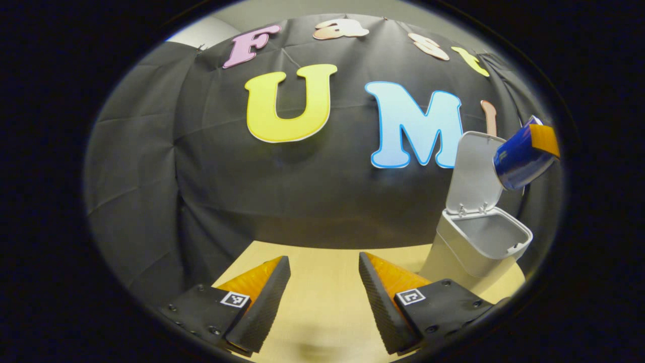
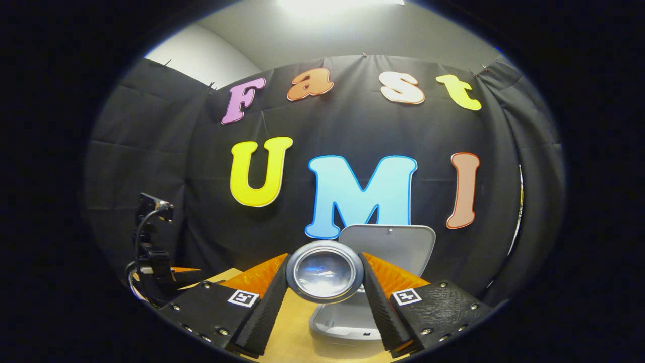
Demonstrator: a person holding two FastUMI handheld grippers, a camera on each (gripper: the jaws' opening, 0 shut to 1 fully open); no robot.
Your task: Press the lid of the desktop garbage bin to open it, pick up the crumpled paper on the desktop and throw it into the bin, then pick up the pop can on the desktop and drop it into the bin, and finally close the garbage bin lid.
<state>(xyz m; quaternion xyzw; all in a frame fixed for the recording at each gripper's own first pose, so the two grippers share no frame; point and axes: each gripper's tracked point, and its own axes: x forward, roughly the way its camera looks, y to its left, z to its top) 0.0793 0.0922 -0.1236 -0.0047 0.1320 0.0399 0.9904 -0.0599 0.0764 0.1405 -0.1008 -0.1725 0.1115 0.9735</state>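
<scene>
My right gripper (image 2: 325,297) pinching can (image 2: 325,270) by both sides, base facing camera. Can tilted above open bin (image 1: 476,247), lid (image 1: 473,171) upright behind it (bin near table's far right corner). My left gripper (image 1: 325,297) spread, empty, hovering over table (image 1: 322,312).

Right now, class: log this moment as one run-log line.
right gripper: shut on pop can, above bin | bin: lid open | left gripper: open, empty | can: not dropped
</scene>
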